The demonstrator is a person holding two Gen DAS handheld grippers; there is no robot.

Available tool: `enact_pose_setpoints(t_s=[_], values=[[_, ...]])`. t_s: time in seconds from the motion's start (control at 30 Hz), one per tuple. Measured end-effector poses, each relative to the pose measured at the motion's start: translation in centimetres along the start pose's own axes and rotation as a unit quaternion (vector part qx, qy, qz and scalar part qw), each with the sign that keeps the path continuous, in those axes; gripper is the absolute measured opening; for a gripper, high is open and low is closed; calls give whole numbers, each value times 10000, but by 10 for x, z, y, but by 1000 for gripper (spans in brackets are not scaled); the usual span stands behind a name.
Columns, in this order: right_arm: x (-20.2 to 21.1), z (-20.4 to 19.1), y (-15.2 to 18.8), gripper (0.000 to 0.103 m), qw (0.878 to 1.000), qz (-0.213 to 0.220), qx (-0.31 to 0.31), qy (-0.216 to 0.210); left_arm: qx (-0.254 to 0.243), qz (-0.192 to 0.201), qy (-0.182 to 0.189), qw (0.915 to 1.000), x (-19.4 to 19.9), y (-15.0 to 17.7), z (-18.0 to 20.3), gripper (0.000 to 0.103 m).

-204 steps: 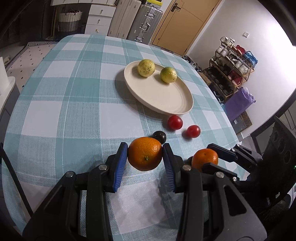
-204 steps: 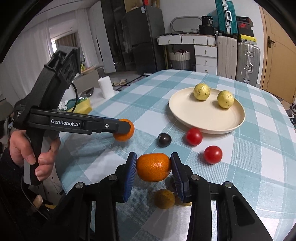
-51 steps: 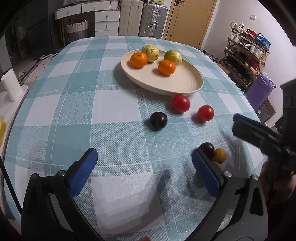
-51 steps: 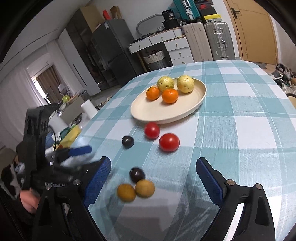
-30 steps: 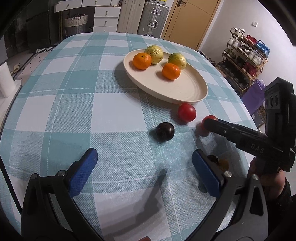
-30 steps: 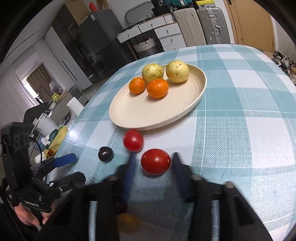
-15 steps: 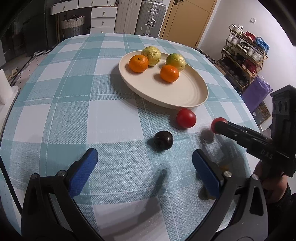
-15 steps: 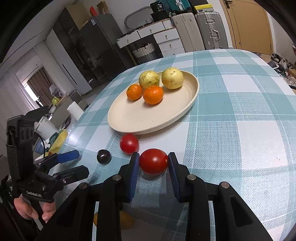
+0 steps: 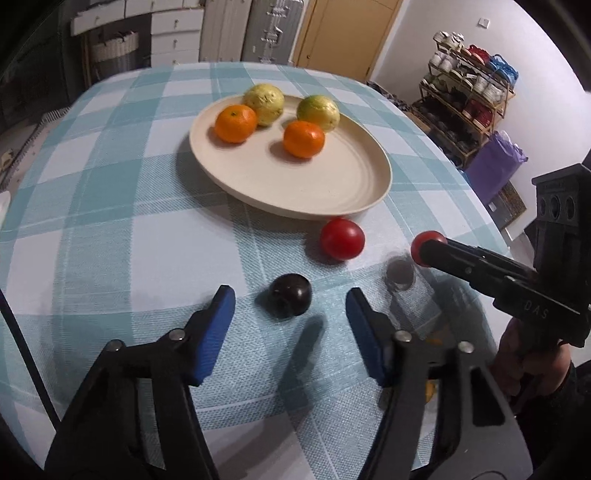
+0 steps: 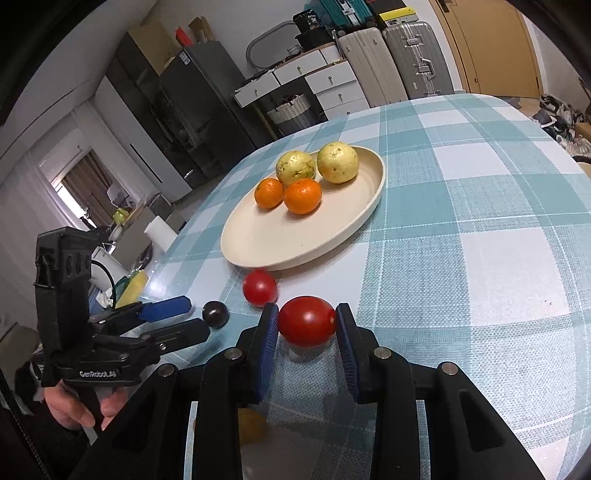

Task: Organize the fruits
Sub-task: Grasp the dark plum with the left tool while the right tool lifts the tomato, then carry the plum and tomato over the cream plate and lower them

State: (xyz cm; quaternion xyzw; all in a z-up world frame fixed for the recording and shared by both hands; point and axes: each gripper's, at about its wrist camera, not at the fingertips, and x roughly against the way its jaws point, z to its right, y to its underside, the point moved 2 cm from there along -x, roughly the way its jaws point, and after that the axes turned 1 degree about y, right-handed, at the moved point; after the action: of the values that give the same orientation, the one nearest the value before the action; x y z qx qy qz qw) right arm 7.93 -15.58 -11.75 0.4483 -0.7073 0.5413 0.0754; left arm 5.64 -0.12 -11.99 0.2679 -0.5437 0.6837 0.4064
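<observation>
A cream plate holds two oranges and two yellow-green guavas. My right gripper is shut on a red tomato and holds it above the cloth. A second red tomato lies just in front of the plate. My left gripper is open, its jaws on either side of a dark plum on the cloth, not touching it.
The table has a teal and white checked cloth. A small yellowish fruit lies under my right gripper, partly hidden. Drawers and suitcases stand beyond the far edge, a shoe rack at the right.
My left gripper has moved forward so its jaws flank the dark plum, and they have narrowed. My right gripper has lifted the red tomato slightly off the cloth.
</observation>
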Motion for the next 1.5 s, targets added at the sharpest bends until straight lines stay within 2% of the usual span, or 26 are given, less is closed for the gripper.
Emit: enact_pose_setpoints(t_s=[0.07,0.13,0.17,0.2,0.23,0.67,0.73,0.87,1.1,1.5], values=[[0,1,0,32,10000,-11,-35,-47,11,-39,57,10000,-2,0,1,50],[-1,2,0,32,9999,-36,-92,-115,18,-88,162,9998,-3,-2,1,33],[-1,3,0,32,9998,-51,-120,-148,39,-111,205,9997,-4,-2,1,31],[-2,4,0,32,9998,-60,-134,-156,55,-114,239,9996,-5,-3,0,23],[-3,4,0,32,9997,-79,-159,-172,68,-110,253,9996,-5,-3,-1,21],[-7,-1,-3,32,9997,-141,-38,-205,99,34,516,9986,7,-15,0,20],[-7,-1,-4,32,9997,-124,-35,-217,145,32,656,9977,11,-18,0,20],[-3,-5,-10,32,9996,16,23,-274,144,144,696,9974,23,-26,0,20],[4,-12,-28,32,9988,285,204,-348,187,376,713,9966,31,-53,-7,20],[-9,-9,-63,32,9984,384,223,-343,342,501,694,9957,13,-102,-20,20]])
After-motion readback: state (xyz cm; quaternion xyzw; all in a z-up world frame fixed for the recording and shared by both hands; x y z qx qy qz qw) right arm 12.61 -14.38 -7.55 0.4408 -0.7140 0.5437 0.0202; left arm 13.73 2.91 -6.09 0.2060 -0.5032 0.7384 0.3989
